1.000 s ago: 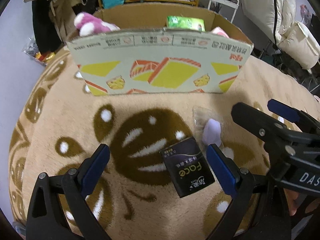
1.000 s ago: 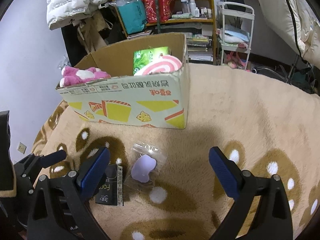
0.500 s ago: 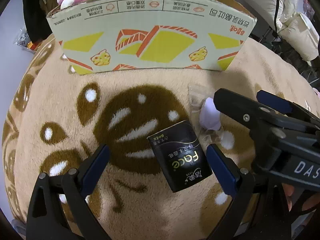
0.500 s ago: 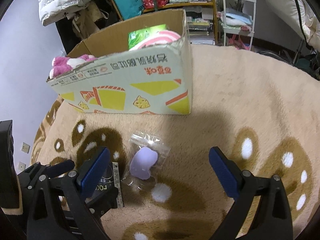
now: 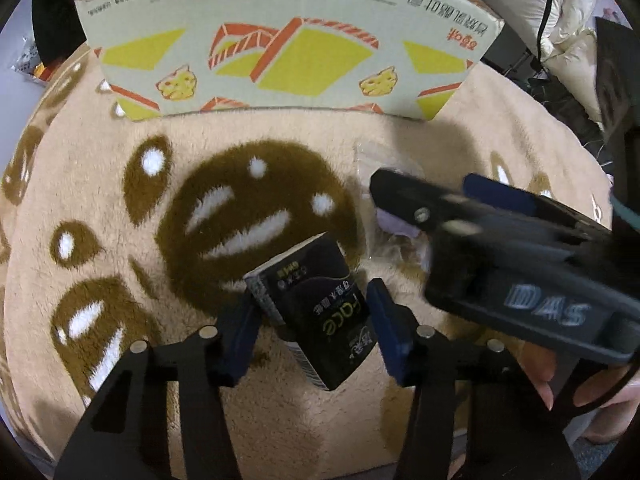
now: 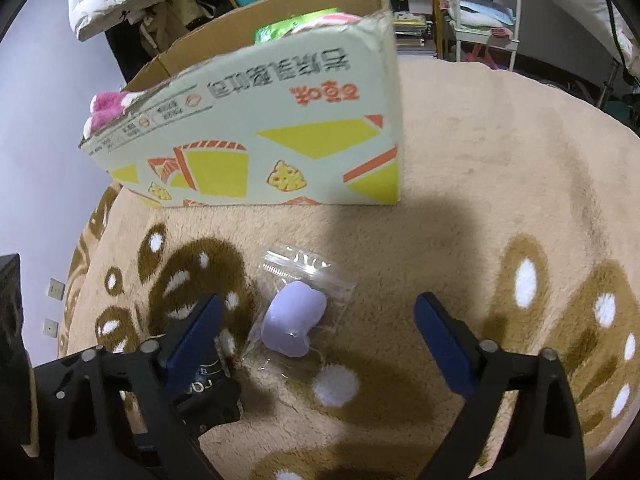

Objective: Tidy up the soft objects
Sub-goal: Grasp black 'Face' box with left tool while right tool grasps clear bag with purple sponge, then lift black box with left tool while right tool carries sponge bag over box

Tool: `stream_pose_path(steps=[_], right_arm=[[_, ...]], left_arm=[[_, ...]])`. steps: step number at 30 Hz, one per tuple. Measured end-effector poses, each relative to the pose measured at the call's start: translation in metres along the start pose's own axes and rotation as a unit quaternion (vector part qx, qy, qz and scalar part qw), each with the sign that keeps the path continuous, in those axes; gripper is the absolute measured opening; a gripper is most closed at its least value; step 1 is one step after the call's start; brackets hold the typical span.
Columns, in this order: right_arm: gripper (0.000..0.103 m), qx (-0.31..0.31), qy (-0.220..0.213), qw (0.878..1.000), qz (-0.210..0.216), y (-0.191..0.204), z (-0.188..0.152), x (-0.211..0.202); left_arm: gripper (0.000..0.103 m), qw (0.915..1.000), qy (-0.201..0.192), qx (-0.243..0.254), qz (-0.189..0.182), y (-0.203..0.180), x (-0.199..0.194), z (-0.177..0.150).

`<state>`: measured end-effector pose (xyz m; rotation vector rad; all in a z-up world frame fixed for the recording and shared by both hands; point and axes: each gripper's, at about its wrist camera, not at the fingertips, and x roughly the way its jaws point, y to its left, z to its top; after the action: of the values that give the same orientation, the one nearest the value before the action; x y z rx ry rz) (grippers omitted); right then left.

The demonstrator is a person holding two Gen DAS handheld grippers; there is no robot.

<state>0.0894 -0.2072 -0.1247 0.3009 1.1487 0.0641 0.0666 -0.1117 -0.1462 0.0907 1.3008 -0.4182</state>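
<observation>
A black tissue pack (image 5: pixel 316 308) lies on the beige rug. My left gripper (image 5: pixel 310 332) has closed in on it, its blue pads touching both sides. A lilac puff in a clear bag (image 6: pixel 294 322) lies on the rug just right of the pack. My right gripper (image 6: pixel 320 344) is open, its jaws either side of the puff, low over the rug; it shows blurred in the left wrist view (image 5: pixel 460 216), hiding most of the puff (image 5: pixel 394 224). The printed cardboard box (image 5: pixel 288 48) stands beyond, also in the right wrist view (image 6: pixel 260 144).
Inside the box are a pink plush toy (image 6: pixel 106 110), a green pack (image 6: pixel 280 30) and a pink-striped thing (image 6: pixel 328 20). Shelves (image 6: pixel 412 8), a white cart (image 6: pixel 484 20) and clothes stand behind. The rug (image 6: pixel 500 184) spreads right of the box.
My left gripper has dropped forward and narrowed from wide open onto the black pack. My right gripper has moved down and forward until its jaws flank the bagged puff.
</observation>
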Motion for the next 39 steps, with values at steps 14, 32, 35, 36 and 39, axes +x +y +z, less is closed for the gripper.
stream_pose_path(steps=[14, 32, 35, 36, 39], right_arm=[[0.061, -0.023, 0.031, 0.999, -0.008, 0.010, -0.003, 0.014], [0.042, -0.038, 0.029, 0.999, -0.003, 0.023, -0.006, 0.012], [0.041, -0.041, 0.022, 0.999, -0.004, 0.019, -0.004, 0.006], [0.041, -0.038, 0.019, 0.999, -0.004, 0.018, -0.003, 0.004], [0.040, -0.033, 0.013, 0.999, -0.007, 0.014, 0.000, 0.002]], left_arm=[[0.047, 0.9995, -0.016, -0.018, 0.021, 0.020, -0.003, 0.011], [0.047, 0.9988, -0.021, -0.024, 0.036, 0.023, -0.006, 0.008], [0.047, 0.9988, -0.021, -0.024, 0.036, 0.028, -0.009, 0.007], [0.047, 0.9988, -0.022, -0.024, 0.036, 0.029, -0.009, 0.007], [0.047, 0.9985, -0.026, -0.025, 0.041, 0.032, -0.012, 0.007]])
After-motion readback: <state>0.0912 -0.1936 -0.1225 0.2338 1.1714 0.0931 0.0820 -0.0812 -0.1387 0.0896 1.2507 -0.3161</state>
